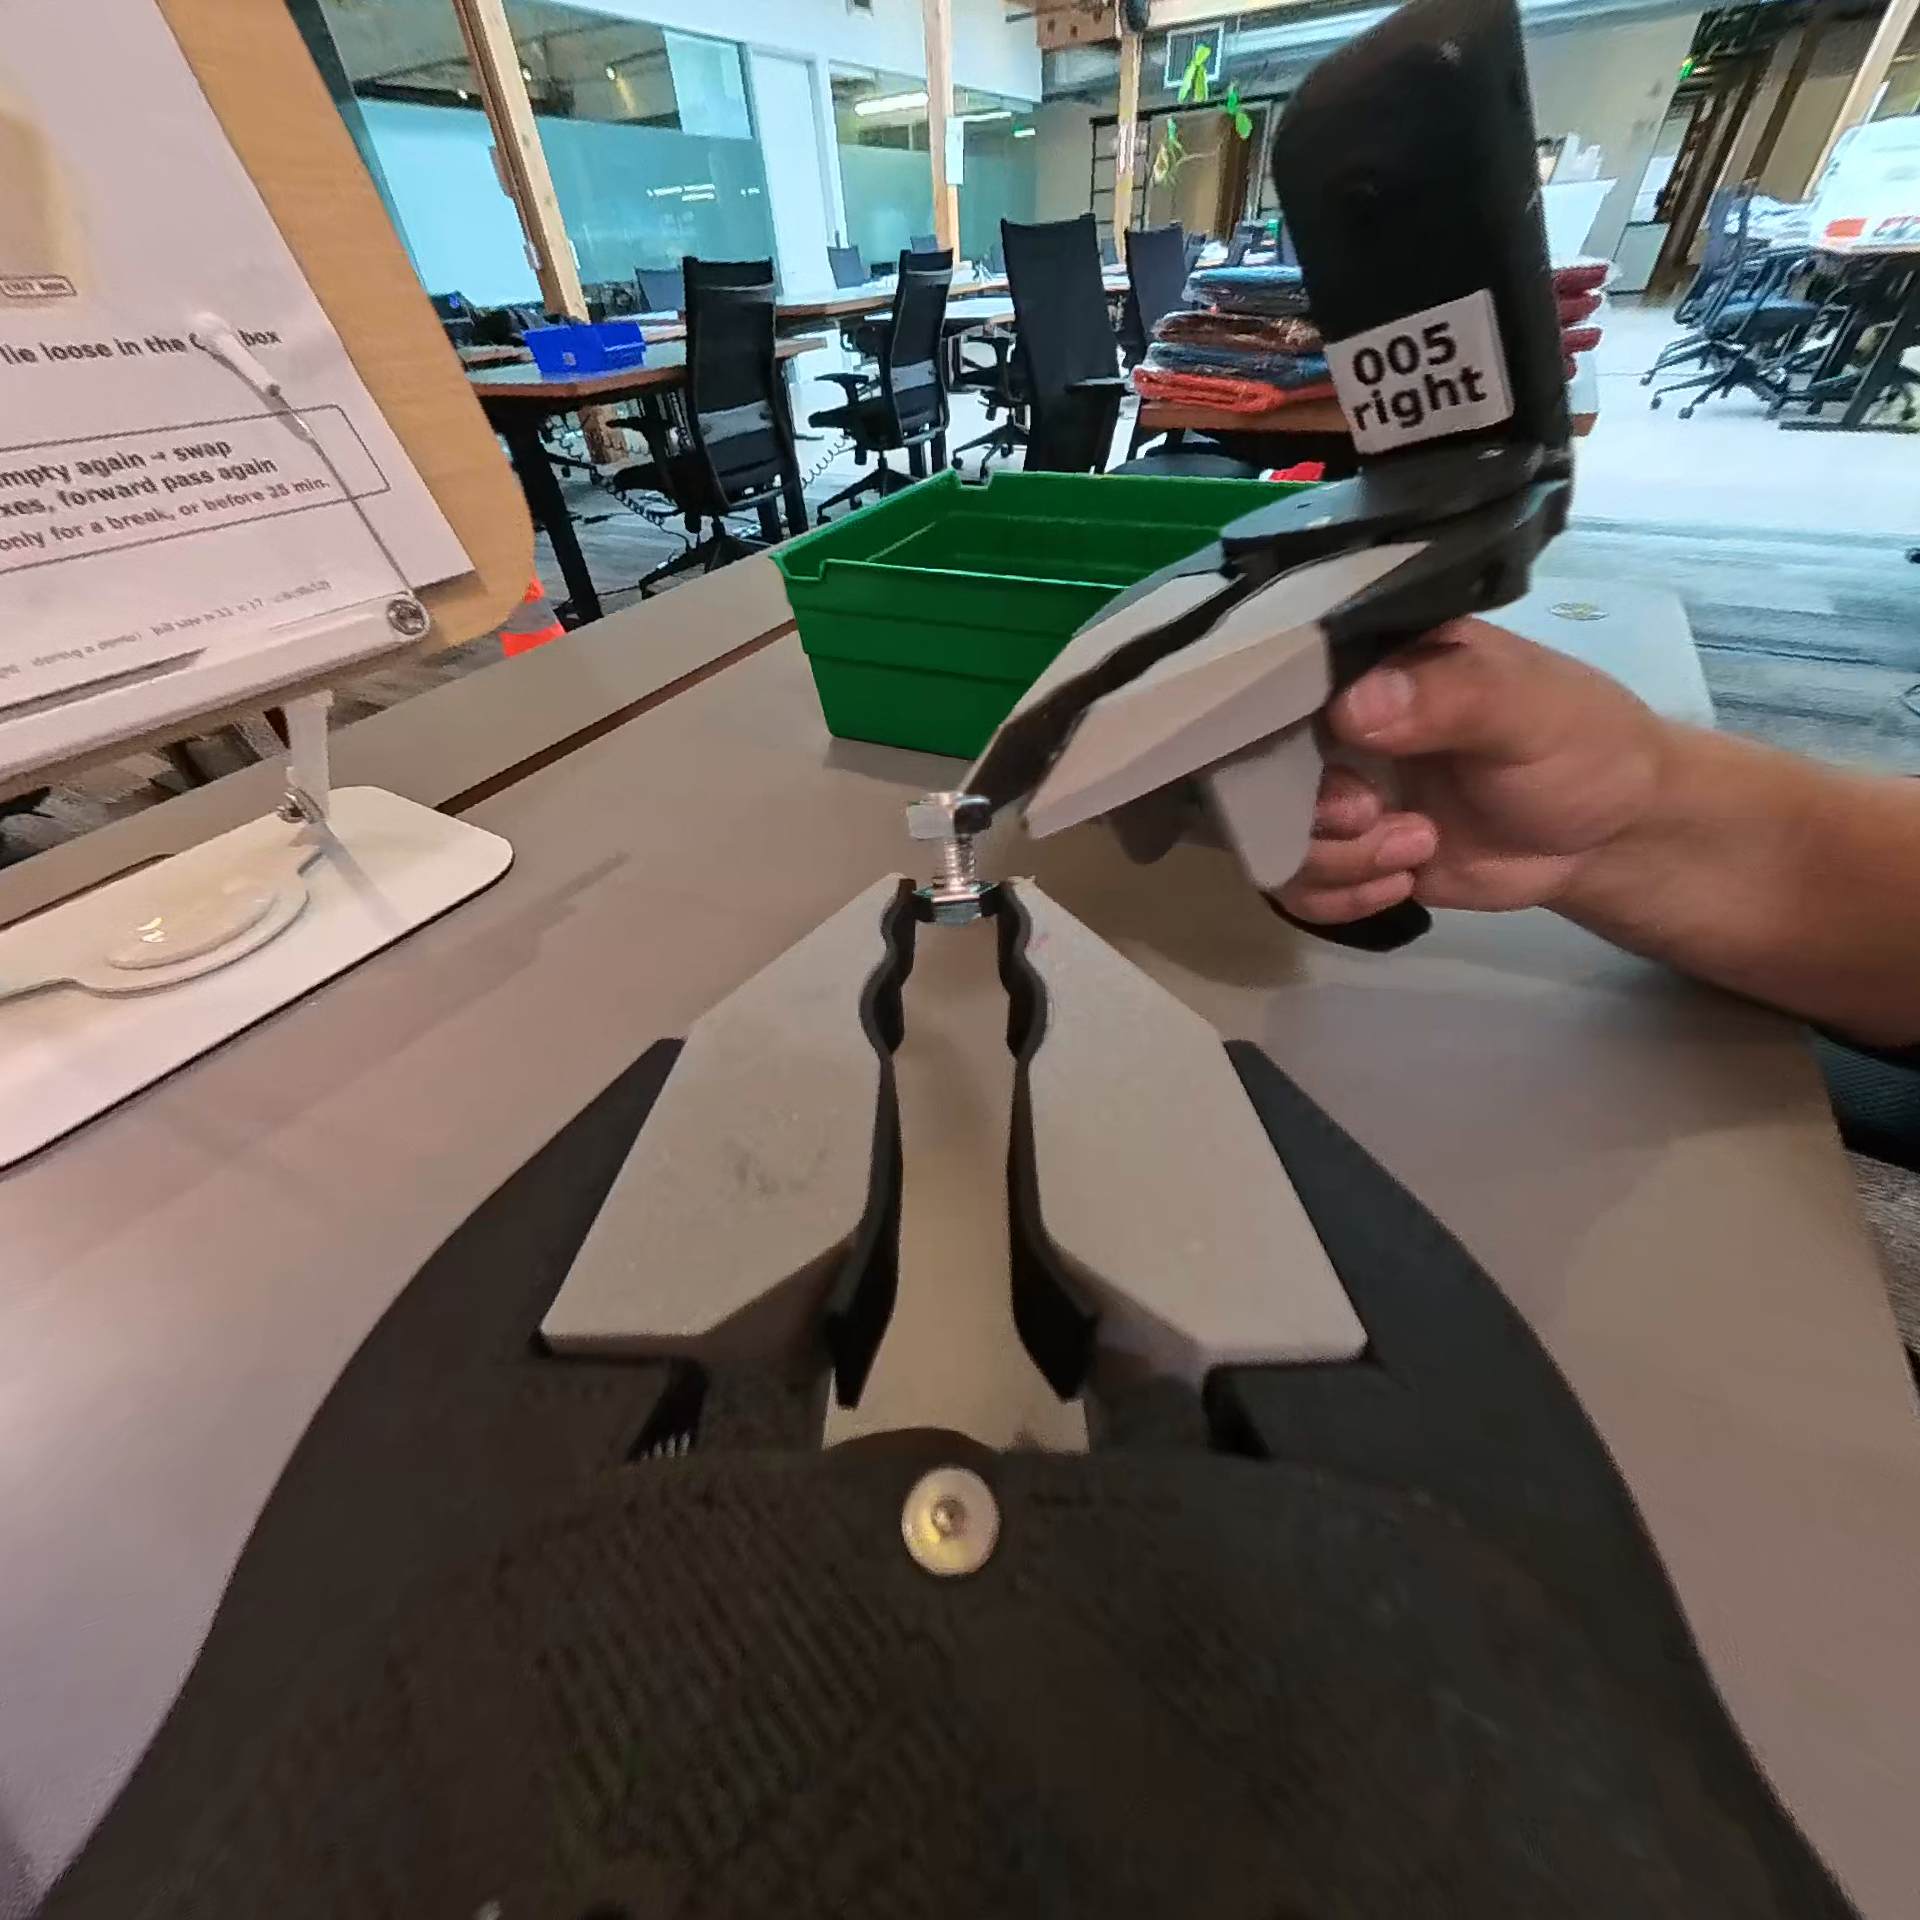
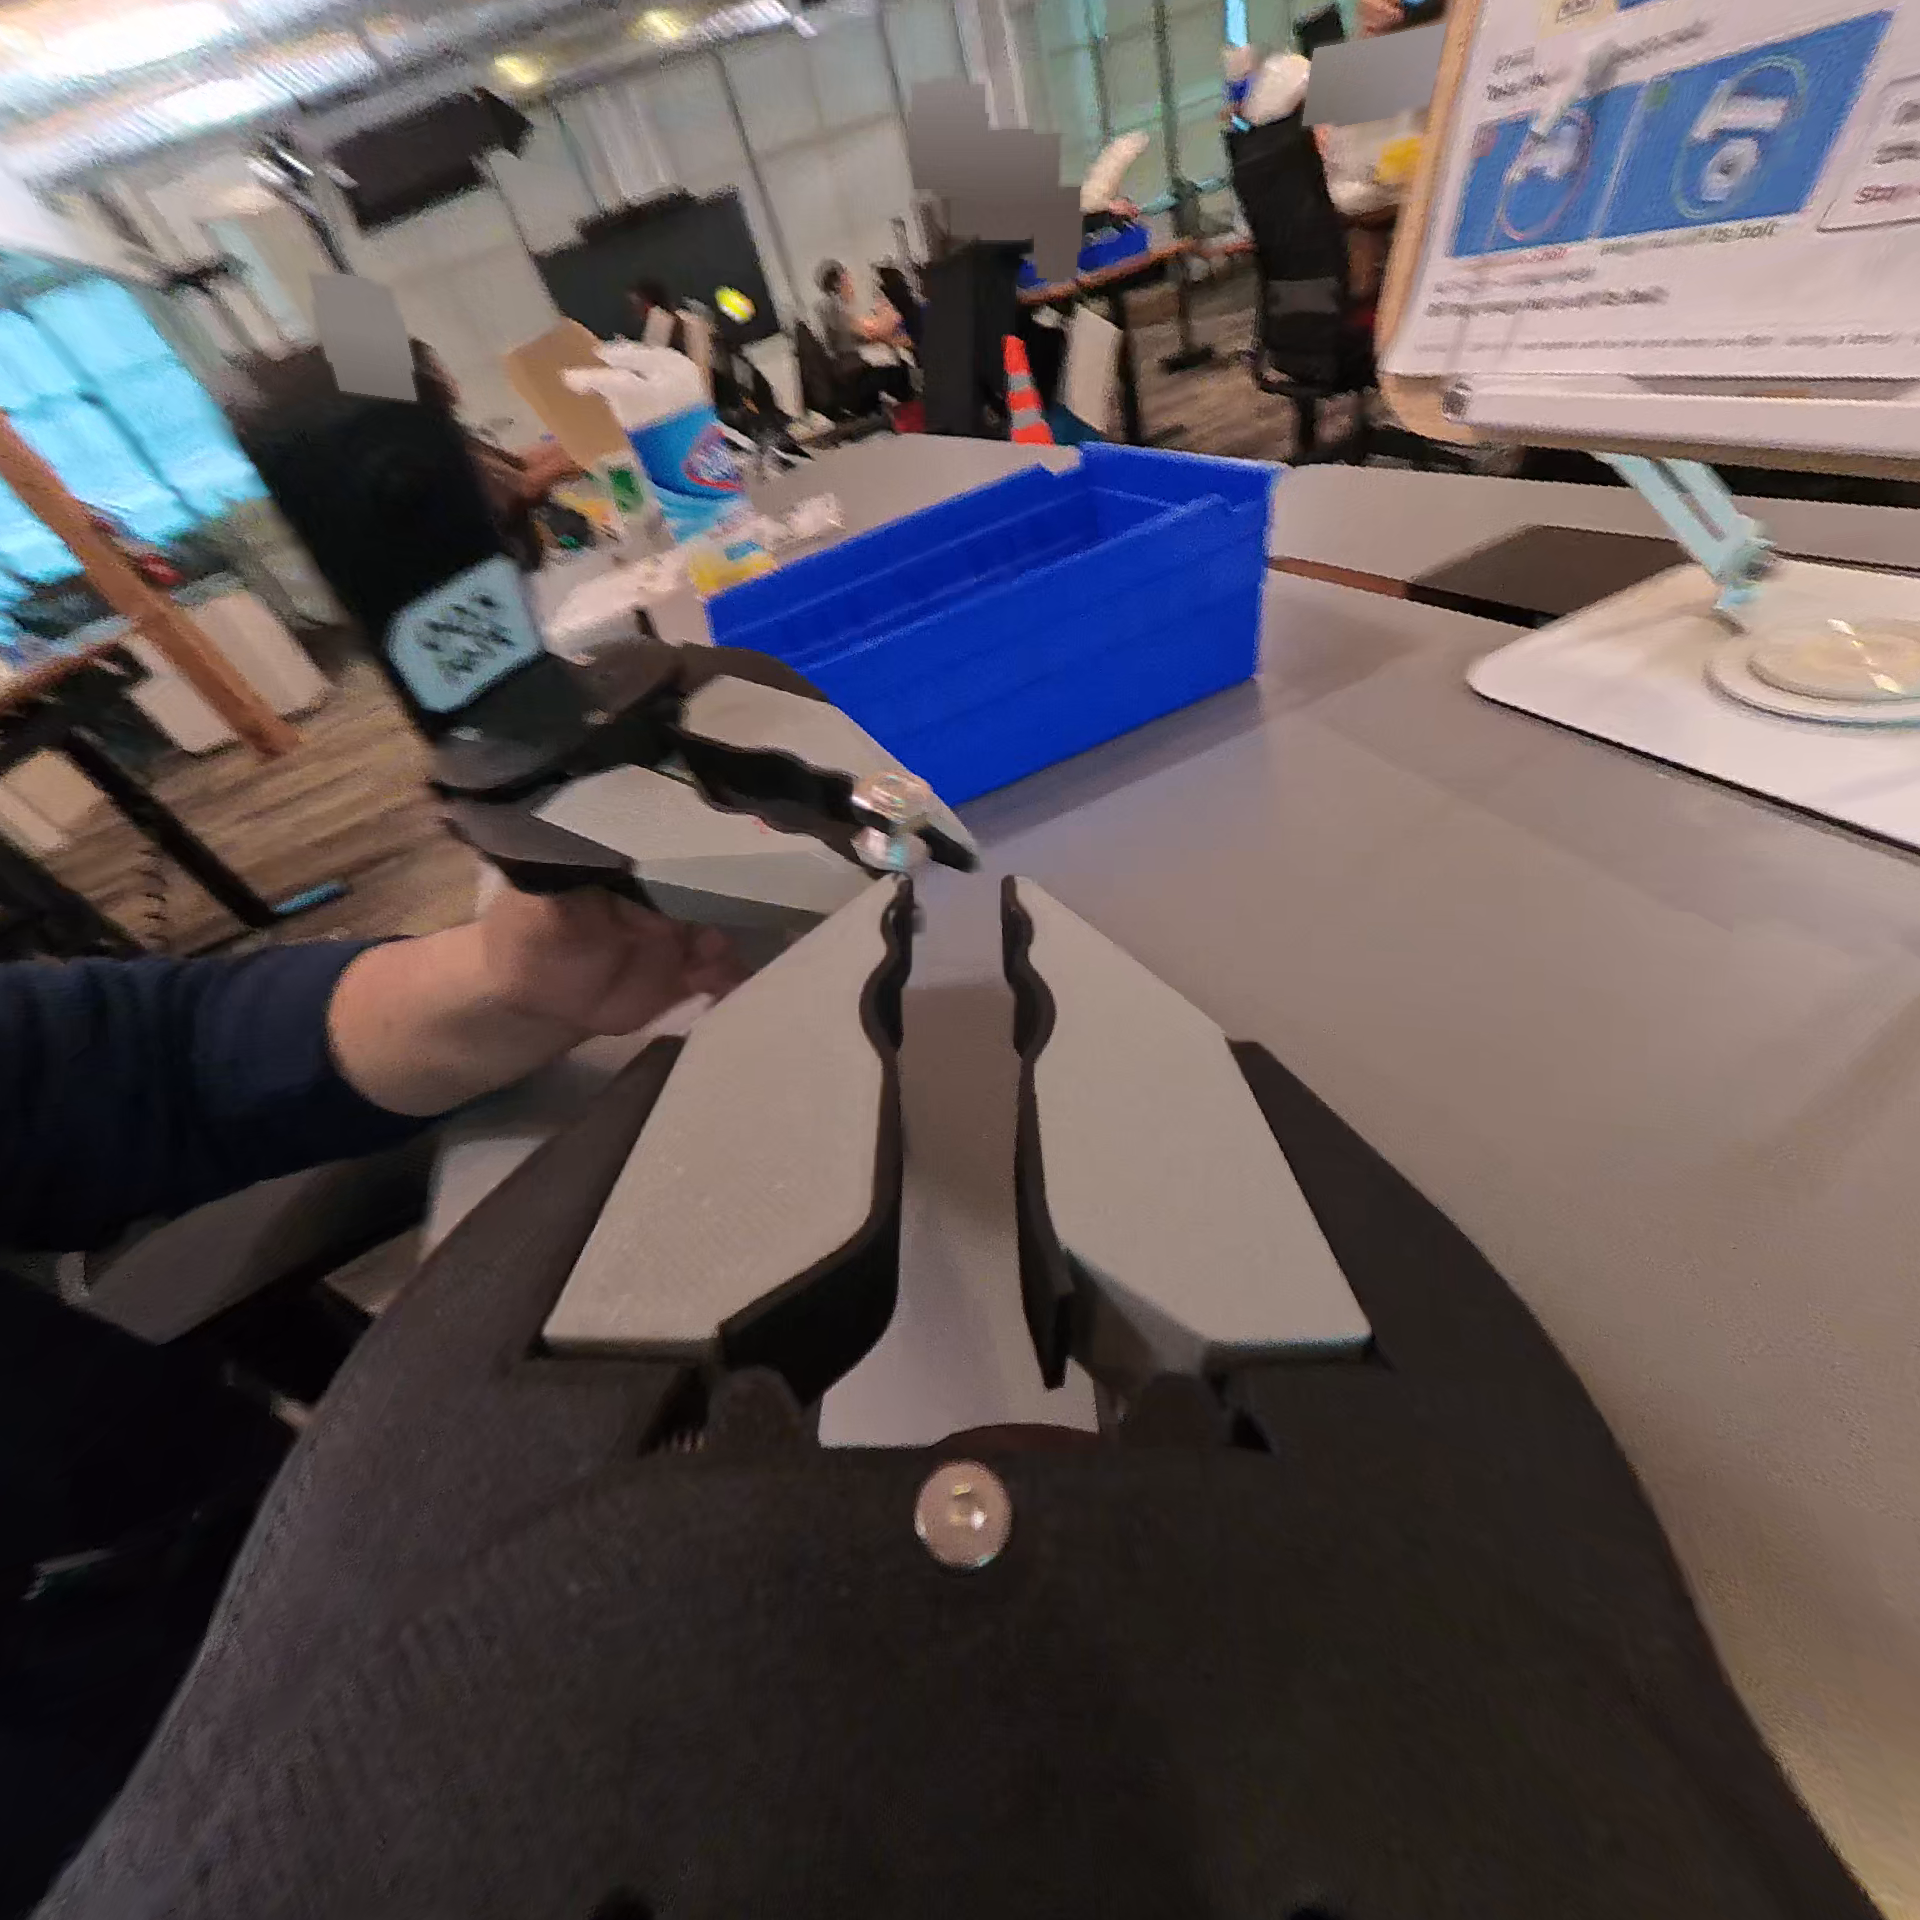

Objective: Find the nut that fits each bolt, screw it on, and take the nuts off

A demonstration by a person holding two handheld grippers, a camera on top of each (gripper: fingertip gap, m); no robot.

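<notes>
Two tongs: left tongs point(image 1: 956, 906) pinch bolt point(image 1: 943, 860) by its nut point(image 1: 952, 910); right tongs point(image 2: 956, 899) narrow, empty beside it. Loose pinch risks dropping it.

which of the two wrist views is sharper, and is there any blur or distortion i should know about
Left wrist view: sharper, with the bolt and green bin crisp; wide-angle bending shows at the edges, and the tilted sign stand leans. Right wrist view: motion blur throughout, smearing the left gripper, the blue bin and the background; grey patches there are added masks.
</notes>
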